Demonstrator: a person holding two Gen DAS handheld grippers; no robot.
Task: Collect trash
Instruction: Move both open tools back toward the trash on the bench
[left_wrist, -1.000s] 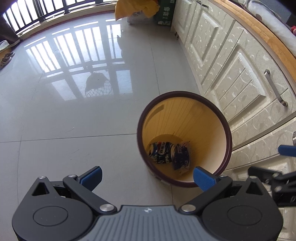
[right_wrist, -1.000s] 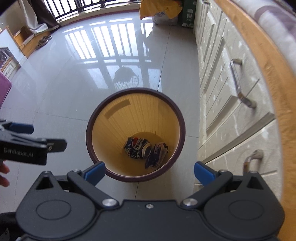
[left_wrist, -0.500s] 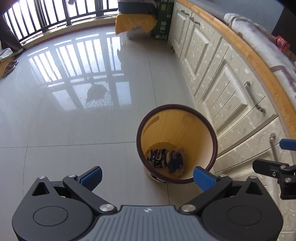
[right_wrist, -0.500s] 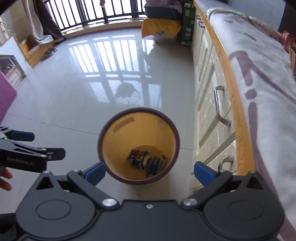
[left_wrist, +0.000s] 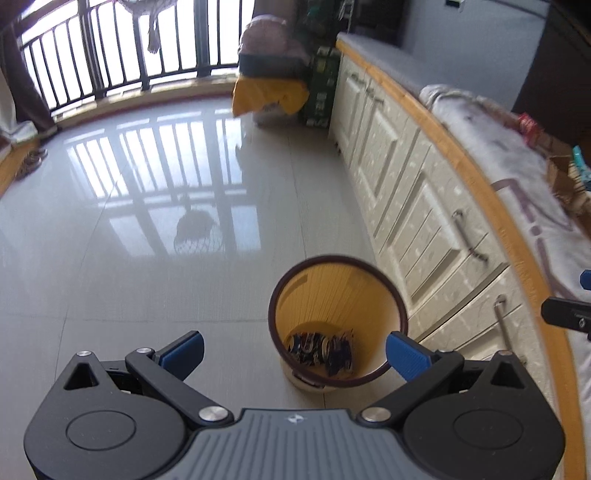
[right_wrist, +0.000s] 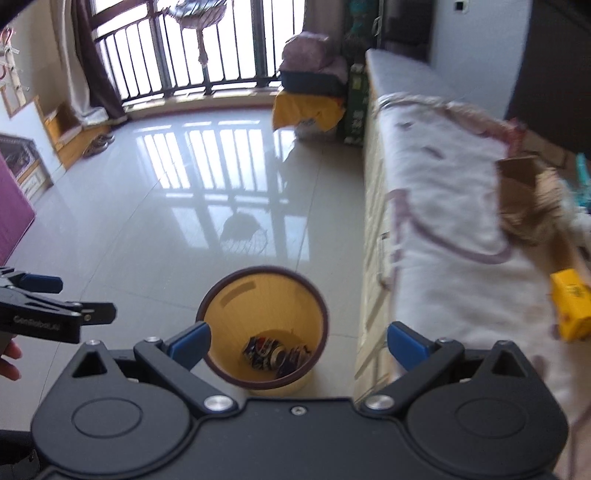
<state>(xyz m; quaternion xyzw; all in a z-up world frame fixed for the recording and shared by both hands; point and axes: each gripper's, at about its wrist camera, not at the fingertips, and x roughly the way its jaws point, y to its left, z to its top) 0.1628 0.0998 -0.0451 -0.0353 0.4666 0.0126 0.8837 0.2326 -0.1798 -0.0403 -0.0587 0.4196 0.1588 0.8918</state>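
Note:
A yellow waste bin with a dark rim (left_wrist: 338, 291) (right_wrist: 258, 295) stands on the tiled floor beside the cabinets. Crushed cans and wrappers (left_wrist: 321, 349) (right_wrist: 277, 352) lie at its bottom. My left gripper (left_wrist: 293, 350) is open, high above the floor, with nothing between its blue fingertips. My right gripper (right_wrist: 297, 343) is open too and holds nothing. On the cloth-covered counter sit a yellow box (right_wrist: 570, 310) and a brown cardboard piece (right_wrist: 532, 192). The left gripper's side (right_wrist: 48, 314) shows at the left of the right wrist view.
Cream cabinets with metal handles (left_wrist: 424, 221) run along the right under a wood-edged counter (left_wrist: 491, 199) with a white patterned cloth (right_wrist: 454, 221). A yellow-draped box (left_wrist: 269, 94) and green crates (left_wrist: 321, 92) stand at the far end by the balcony railing (left_wrist: 110, 70). Glossy floor (left_wrist: 147, 240) spreads left.
Both grippers have risen and tilted up from the bin. The bin looks smaller and lower, and the counter top and far railing have come into view.

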